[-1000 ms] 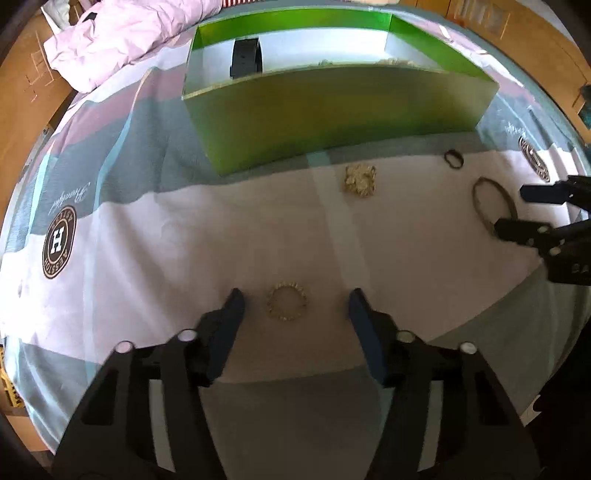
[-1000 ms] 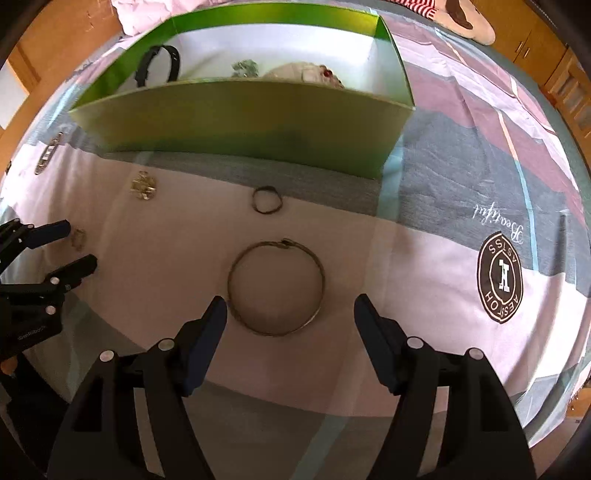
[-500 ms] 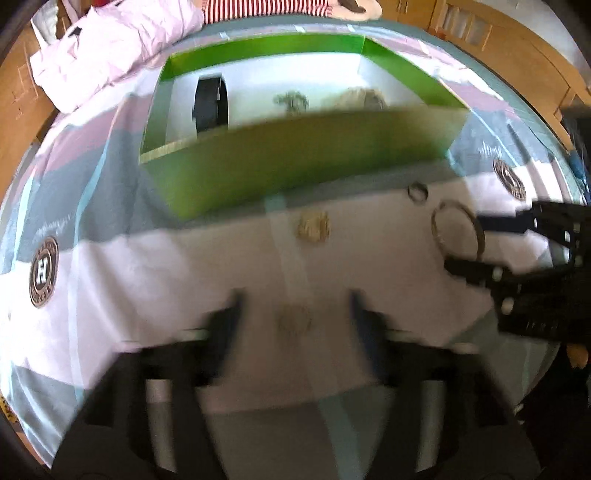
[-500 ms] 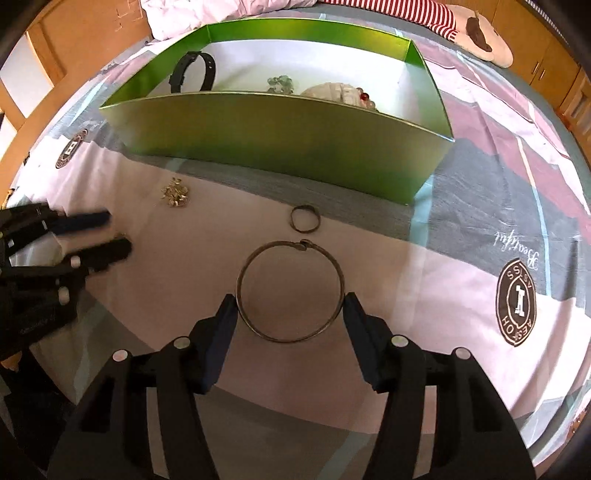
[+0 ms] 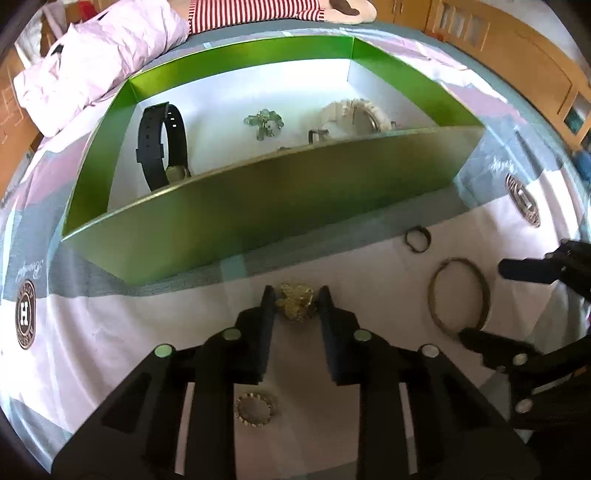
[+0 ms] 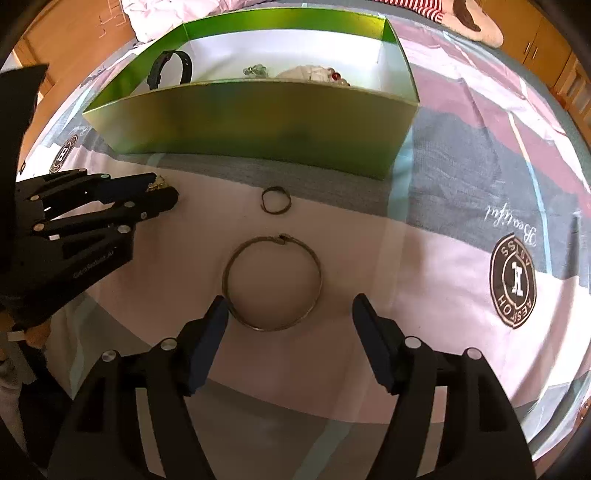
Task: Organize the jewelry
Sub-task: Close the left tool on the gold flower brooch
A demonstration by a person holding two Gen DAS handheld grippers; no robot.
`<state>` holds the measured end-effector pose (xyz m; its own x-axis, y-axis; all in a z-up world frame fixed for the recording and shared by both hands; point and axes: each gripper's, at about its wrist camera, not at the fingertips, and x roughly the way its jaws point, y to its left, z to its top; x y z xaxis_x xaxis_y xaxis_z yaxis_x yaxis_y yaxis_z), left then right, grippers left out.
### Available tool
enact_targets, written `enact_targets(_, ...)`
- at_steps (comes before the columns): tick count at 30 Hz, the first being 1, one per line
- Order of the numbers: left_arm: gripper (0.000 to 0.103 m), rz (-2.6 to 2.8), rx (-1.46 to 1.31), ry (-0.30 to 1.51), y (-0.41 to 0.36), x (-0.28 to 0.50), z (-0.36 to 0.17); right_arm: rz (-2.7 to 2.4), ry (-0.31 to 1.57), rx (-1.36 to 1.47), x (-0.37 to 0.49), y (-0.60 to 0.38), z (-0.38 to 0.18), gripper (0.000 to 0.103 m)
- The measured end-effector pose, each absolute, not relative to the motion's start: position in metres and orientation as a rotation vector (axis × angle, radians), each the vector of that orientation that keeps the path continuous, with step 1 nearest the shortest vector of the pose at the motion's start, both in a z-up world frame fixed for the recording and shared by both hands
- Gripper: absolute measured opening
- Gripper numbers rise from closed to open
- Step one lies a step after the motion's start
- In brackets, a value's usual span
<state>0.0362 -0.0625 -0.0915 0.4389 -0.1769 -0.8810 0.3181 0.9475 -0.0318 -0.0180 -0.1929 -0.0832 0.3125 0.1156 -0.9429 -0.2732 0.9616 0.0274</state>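
Note:
A green box (image 5: 258,214) with a white floor stands on the bedsheet and holds a black watch (image 5: 162,147), a green bead cluster (image 5: 264,123) and a white beaded piece (image 5: 354,114). In front of it my left gripper (image 5: 295,295) is closing its jaws, and both pads touch a gold cluster brooch (image 5: 295,304). From the right wrist, that left gripper (image 6: 164,188) is at the left with the gold brooch (image 6: 158,182) between its tips. My right gripper (image 6: 290,314) is opening, and a thin bangle (image 6: 255,240) lies flat just ahead of its fingers, ungripped.
A small dark ring (image 6: 275,200) lies between the bangle and the box. A gold toothed ring (image 5: 239,410) lies under my left gripper's body. A pink duvet (image 5: 96,62) and striped fabric (image 5: 251,9) lie behind the box. Wooden furniture (image 5: 517,55) lines the far right.
My left gripper moved forward from the toothed ring to the gold brooch, and its jaws narrowed around it. The right gripper stayed over the bangle; its jaws narrowed, then widened.

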Motion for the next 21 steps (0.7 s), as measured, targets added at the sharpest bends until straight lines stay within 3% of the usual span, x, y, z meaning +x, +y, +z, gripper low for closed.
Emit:
enact_targets(7, 0.024, -0.308, 0.114, 1.078, -0.049, 0.029, -0.08, 0.277, 1.226, -0.196, -0.016, -0.178, -0.087, 0.069)
enact_targets(9, 0.024, -0.299, 0.128, 1.086, -0.048, 0.027, -0.079, 0.294, 1.236, -0.2, -0.016, -0.176, -0.09, 0.056)
enact_targets(14, 0.024, -0.266, 0.15, 1.115, -0.041, 0.024, -0.082, 0.325, 1.216, -0.163, -0.017, -0.179, -0.082, 0.056)
enact_targets(18, 0.028, -0.262, 0.152, 1.118, -0.04, 0.027, -0.083, 0.318, 1.213, -0.149, -0.016, -0.182, -0.078, 0.069)
enact_targets(21, 0.034, -0.262, 0.161, 1.117, -0.041, 0.028, -0.084, 0.309, 1.203, -0.188, -0.016, -0.176, -0.077, 0.072)
